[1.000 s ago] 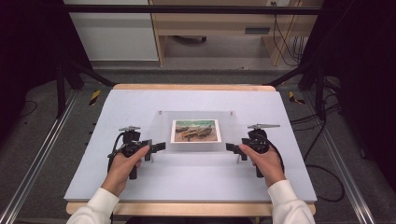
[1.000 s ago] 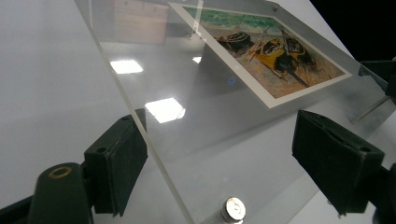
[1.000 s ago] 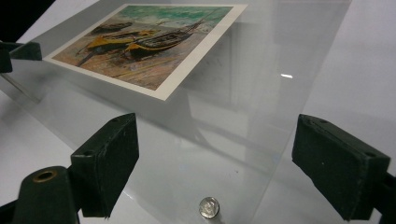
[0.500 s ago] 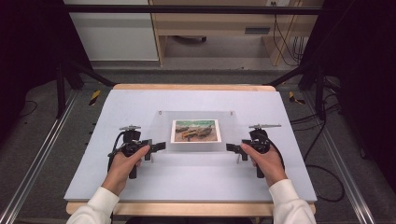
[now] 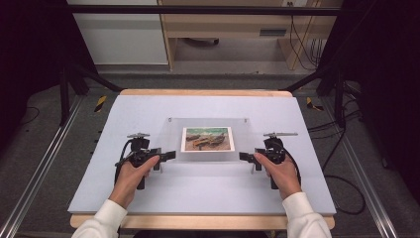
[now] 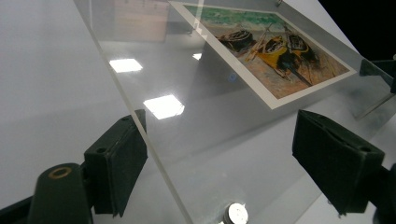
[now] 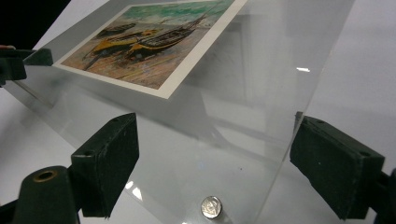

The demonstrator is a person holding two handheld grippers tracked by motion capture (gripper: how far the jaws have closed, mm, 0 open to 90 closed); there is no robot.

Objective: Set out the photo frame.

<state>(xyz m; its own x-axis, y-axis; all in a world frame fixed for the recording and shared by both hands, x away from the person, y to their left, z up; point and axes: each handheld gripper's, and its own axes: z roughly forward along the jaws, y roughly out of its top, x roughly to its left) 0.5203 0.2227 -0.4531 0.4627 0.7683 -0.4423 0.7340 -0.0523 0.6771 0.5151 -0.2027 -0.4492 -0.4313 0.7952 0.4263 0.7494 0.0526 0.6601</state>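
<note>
The pale table [image 5: 148,114] carries a clear acrylic frame [image 5: 208,141] at its middle, with a boat picture [image 5: 207,139] sandwiched inside. Your left gripper [image 5: 167,155] and right gripper [image 5: 246,156] flank the frame's near corners, jaws spread around its edges without pinching, likely so you can lift it evenly.
</note>
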